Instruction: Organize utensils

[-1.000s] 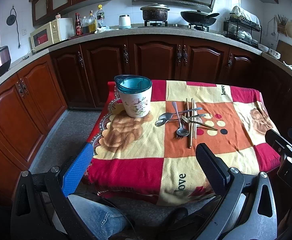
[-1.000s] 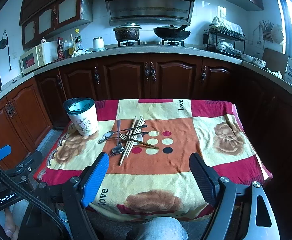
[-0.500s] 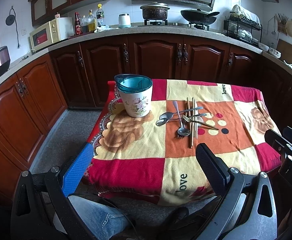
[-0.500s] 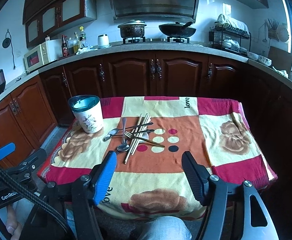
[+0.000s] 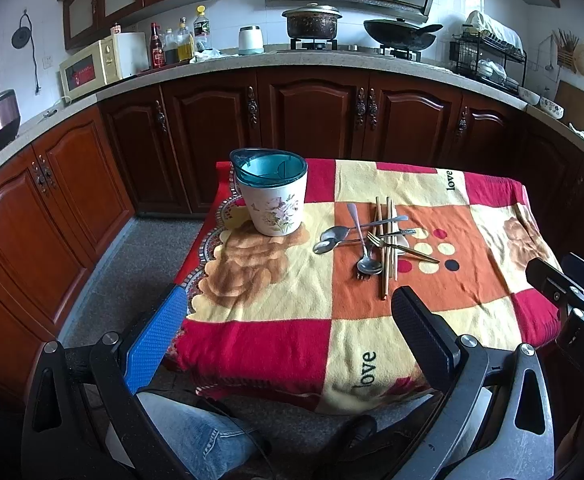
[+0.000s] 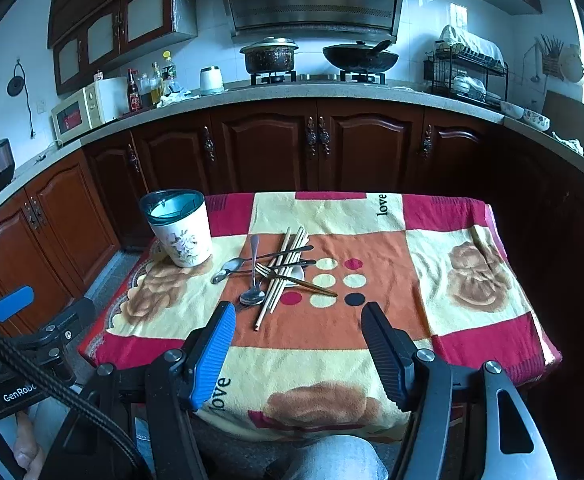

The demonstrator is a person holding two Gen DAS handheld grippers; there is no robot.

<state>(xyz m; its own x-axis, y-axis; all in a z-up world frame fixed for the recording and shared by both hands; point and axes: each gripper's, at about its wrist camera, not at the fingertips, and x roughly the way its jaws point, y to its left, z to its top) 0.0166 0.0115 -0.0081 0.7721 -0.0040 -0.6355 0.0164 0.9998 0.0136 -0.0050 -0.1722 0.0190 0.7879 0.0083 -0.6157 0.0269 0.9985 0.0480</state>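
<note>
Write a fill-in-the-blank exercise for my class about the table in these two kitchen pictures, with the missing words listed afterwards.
1. The utensil holder with the floral print stands ____ on the tablecloth.
2. The chopsticks, spoons and fork lie in a crossed ____ beside the utensil holder.
3. The right hand-held gripper is ____ and holds nothing.
4. The word printed on the tablecloth is ____.

Missing words: upright; pile; open; love

Utensil pile (image 6: 277,276) at worktop centre: pieces overlap, exact count unclear. Holder (image 5: 272,192) interior mostly hidden behind rim. Right claw (image 5: 572,292) cut off by right picture edge in left view. Worktop (image 6: 492,344) near edge hidden behind claws.
</note>
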